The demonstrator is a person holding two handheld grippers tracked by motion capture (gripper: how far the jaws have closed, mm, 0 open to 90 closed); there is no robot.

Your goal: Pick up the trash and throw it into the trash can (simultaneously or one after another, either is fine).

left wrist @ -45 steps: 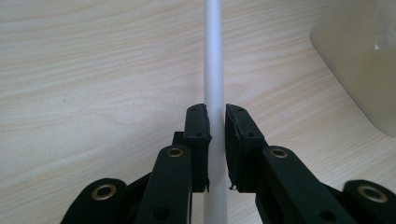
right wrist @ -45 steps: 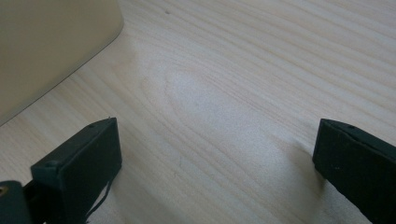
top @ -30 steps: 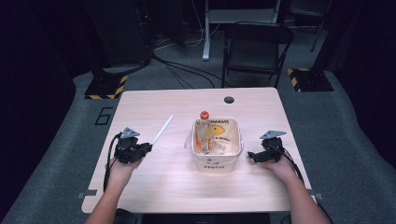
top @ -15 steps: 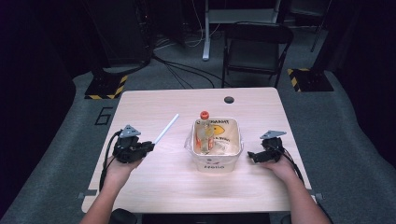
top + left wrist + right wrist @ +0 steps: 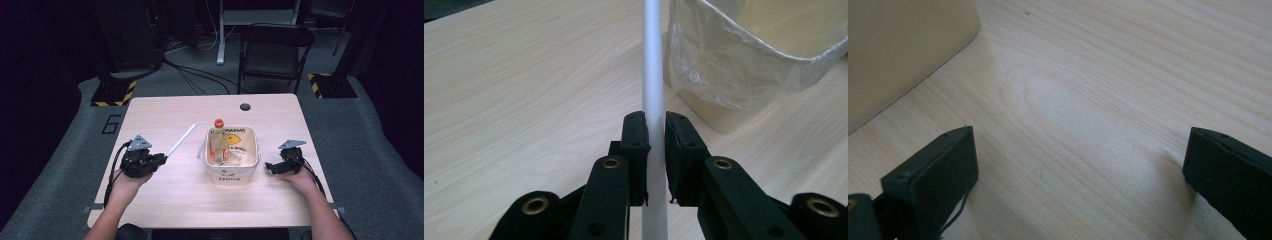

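My left gripper (image 5: 161, 158) (image 5: 655, 145) is shut on a long white tube (image 5: 181, 140) (image 5: 653, 70), which sticks out ahead of its jaws, slanting toward the bin. The tube's far end hangs a little above the table. A cream bin (image 5: 232, 170) (image 5: 764, 55) lined with clear plastic stands at the table's middle, holding a clear bottle with an orange cap (image 5: 219, 123) and other bits. My right gripper (image 5: 270, 167) (image 5: 1078, 170) rests low by the bin's right side, jaws wide open over bare wood, nothing between them.
The light wooden table (image 5: 165, 112) has a dark round hole (image 5: 245, 106) near its far edge. A folding chair (image 5: 272, 50) and cables stand on the floor beyond. Bare wood lies left of and in front of the bin.
The left gripper has lifted slightly with the white tube, which has moved a bit toward the bin. The right gripper has stayed where it was.
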